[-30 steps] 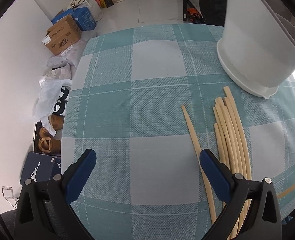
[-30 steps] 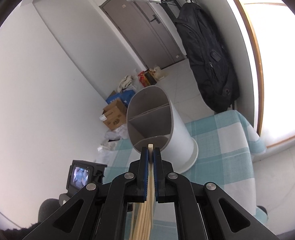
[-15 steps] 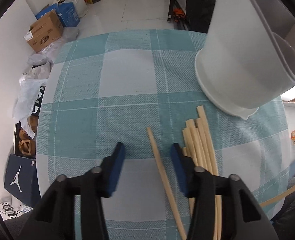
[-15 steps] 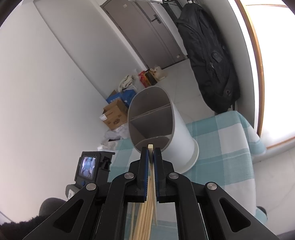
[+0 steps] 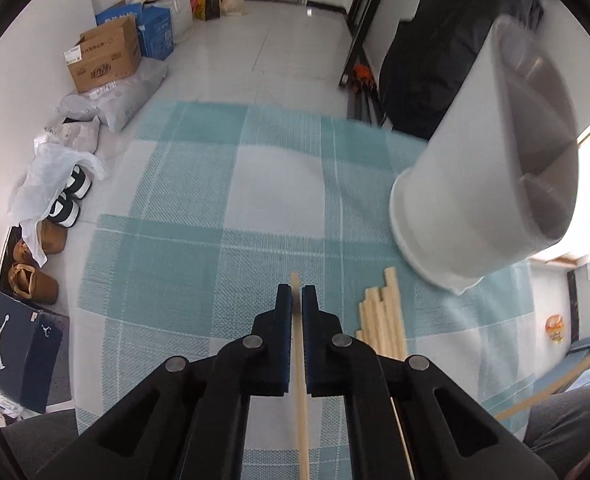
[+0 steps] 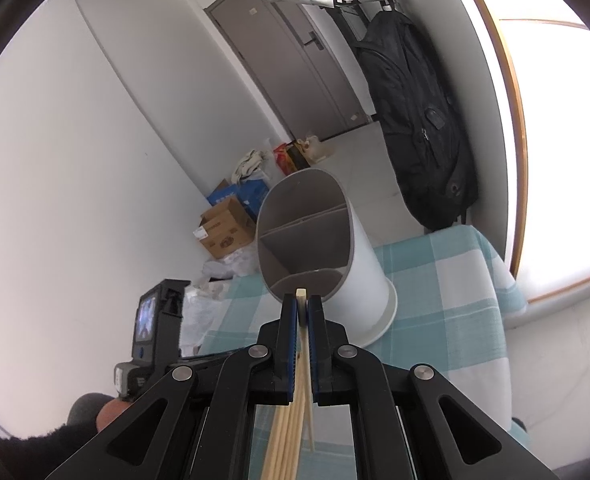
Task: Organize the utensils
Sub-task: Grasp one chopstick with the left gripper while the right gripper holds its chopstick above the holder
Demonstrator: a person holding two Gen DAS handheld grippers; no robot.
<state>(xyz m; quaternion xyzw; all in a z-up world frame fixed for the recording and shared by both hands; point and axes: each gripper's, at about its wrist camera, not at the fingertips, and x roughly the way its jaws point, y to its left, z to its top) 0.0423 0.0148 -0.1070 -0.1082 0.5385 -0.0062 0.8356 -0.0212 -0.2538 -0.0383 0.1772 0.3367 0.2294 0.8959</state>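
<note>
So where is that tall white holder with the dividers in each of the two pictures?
Left wrist view: the white holder is at the upper right, standing on the checked tablecloth, beyond the loose chopsticks.
Right wrist view: the holder is near the centre, just beyond the gripper's tips, its divided mouth facing the camera.
Shared landmark: the brown cardboard box on the floor by the wall.

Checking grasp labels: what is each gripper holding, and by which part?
Left gripper is shut on a single chopstick close to its far tip. Right gripper is shut on another chopstick, also just below its tip.
</note>
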